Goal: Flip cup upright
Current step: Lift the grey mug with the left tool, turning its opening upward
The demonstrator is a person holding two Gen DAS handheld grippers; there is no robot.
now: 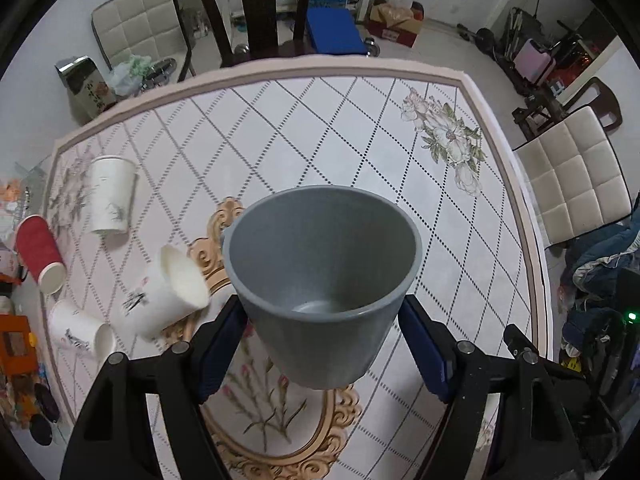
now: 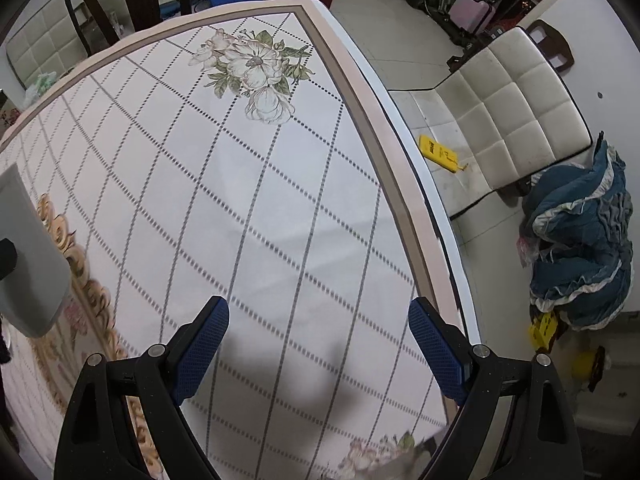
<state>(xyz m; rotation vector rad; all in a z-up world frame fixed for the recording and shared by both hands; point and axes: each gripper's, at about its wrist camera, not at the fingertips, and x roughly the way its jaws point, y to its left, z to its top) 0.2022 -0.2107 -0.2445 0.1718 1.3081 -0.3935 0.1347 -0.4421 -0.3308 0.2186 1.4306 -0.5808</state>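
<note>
My left gripper [image 1: 322,320] is shut on a grey cup [image 1: 322,280], its blue pads pressing the cup's two sides. The cup is held above the table with its mouth up, tipped slightly away from me. The same cup shows at the left edge of the right wrist view [image 2: 28,256]. My right gripper [image 2: 318,332] is open and empty, hovering over the flowered tablecloth [image 2: 260,200] near the table's right edge.
Left of the grey cup, two white paper cups [image 1: 168,292] [image 1: 80,330] and a red one [image 1: 40,258] lie on their sides; another white cup [image 1: 110,196] stands mouth down. Chairs stand at the far side [image 1: 140,24] and right [image 2: 508,120]. Clutter covers the floor.
</note>
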